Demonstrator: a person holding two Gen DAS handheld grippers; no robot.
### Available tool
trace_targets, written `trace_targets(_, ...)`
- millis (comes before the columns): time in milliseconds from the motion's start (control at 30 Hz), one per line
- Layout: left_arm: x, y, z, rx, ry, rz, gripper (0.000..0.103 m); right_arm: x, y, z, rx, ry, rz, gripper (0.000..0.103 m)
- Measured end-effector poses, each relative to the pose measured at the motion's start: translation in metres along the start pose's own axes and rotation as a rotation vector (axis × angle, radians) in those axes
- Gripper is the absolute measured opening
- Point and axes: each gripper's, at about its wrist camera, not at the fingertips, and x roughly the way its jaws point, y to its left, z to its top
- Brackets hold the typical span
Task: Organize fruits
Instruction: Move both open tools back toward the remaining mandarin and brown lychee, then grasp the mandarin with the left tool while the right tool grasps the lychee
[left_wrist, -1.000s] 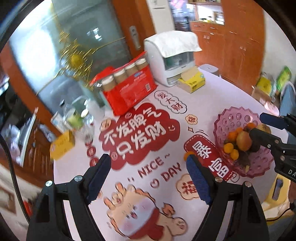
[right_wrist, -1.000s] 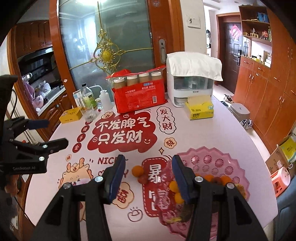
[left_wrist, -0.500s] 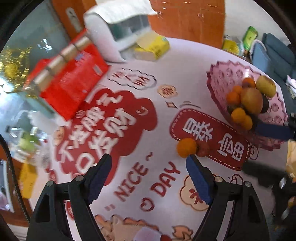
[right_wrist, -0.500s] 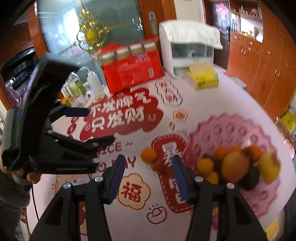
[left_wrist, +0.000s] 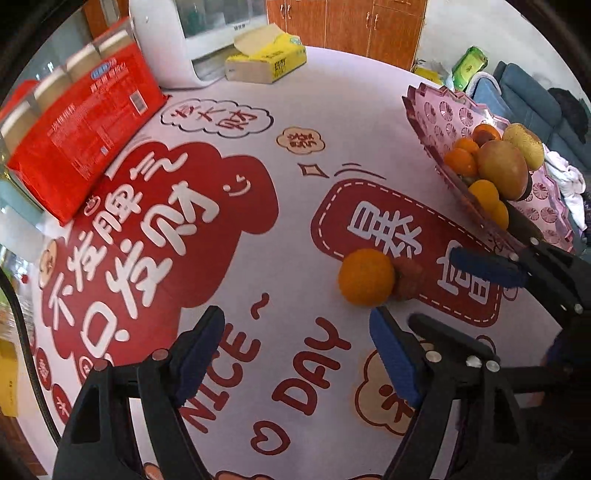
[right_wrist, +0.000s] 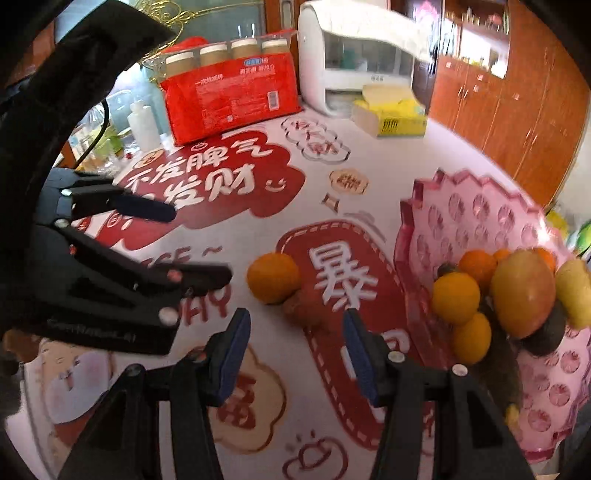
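Note:
An orange (left_wrist: 366, 277) (right_wrist: 273, 277) and a small reddish-brown fruit (left_wrist: 408, 278) (right_wrist: 303, 308) lie touching each other on the printed tablecloth. A pink plastic fruit bowl (left_wrist: 439, 122) (right_wrist: 461, 210) to their right holds several oranges, an apple and a yellow fruit. My left gripper (left_wrist: 295, 354) is open and empty, low over the cloth just left of the orange. My right gripper (right_wrist: 295, 347) is open and empty, with the reddish fruit just beyond its fingertips. Each gripper shows in the other's view, the right (left_wrist: 461, 291) and the left (right_wrist: 192, 243).
A red pack of paper cups (left_wrist: 74, 122) (right_wrist: 229, 96), a white appliance (left_wrist: 177, 40) (right_wrist: 354, 66) and a yellow tissue box (left_wrist: 266, 59) (right_wrist: 391, 114) stand at the table's far side. Bottles (right_wrist: 140, 122) stand at the far left. Wooden cabinets are behind.
Both grippers have come down and forward toward the two loose fruits, which now look much nearer. The jaws have stayed open.

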Motion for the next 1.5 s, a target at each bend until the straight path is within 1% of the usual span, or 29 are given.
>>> trace_targets(33,0.001,0.001,-0.001,-0.001,0.0,-0.002,0.08,0.003,0.001,0.001,-0.008,-0.005,-0.016,0.052)
trace_targets(67,0.002,0.002,-0.001,-0.002,0.0,-0.003,0.08,0.005,0.004,0.001,-0.024,-0.023,-0.051,0.051)
trace_targets(133,0.002,0.004,-0.002,-0.01,-0.004,-0.01,0.08,0.009,0.011,0.001,-0.06,-0.051,-0.079,0.051)
trace_targets(300,0.002,0.01,-0.001,-0.038,-0.016,-0.017,0.08,0.019,0.024,0.0,-0.155,-0.069,-0.176,0.051)
trace_targets(467,0.002,0.015,0.001,-0.07,-0.023,-0.032,0.08,0.018,0.025,-0.002,-0.156,-0.081,-0.185,0.052)
trace_targets(533,0.002,0.015,0.001,-0.07,-0.025,-0.028,0.08,0.016,0.024,-0.003,-0.125,-0.078,-0.206,0.047)
trace_targets(567,0.002,0.015,0.002,-0.071,-0.025,-0.027,0.08,0.014,0.024,-0.005,-0.103,-0.076,-0.197,0.045)
trace_targets(633,0.001,0.015,0.002,-0.072,-0.025,-0.032,0.08,0.014,0.026,-0.008,-0.08,-0.066,-0.169,0.045)
trace_targets(733,0.001,0.015,0.002,-0.066,-0.029,-0.042,0.08,0.017,0.027,-0.01,-0.073,-0.067,-0.163,0.045)
trace_targets(833,0.002,0.014,0.002,-0.062,-0.028,-0.052,0.08,0.026,0.02,-0.008,-0.033,-0.032,-0.151,0.045)
trace_targets(967,0.008,0.012,0.002,-0.058,-0.017,-0.062,0.08,0.031,0.009,-0.009,0.014,-0.016,-0.114,0.044)
trace_targets(1000,0.01,0.011,0.002,-0.057,-0.011,-0.064,0.08,0.032,0.008,-0.009,0.024,-0.019,-0.097,0.041)
trace_targets(1033,0.012,0.011,0.002,-0.057,-0.007,-0.066,0.08,0.032,0.006,-0.009,0.032,-0.021,-0.088,0.03)
trace_targets(1233,0.021,0.005,0.006,-0.05,0.006,-0.099,0.08,0.025,0.0,-0.013,0.068,-0.041,-0.047,0.03)
trace_targets(1500,0.035,-0.012,0.016,-0.008,0.02,-0.126,0.079,0.019,-0.008,-0.02,0.088,-0.027,-0.043,0.03)
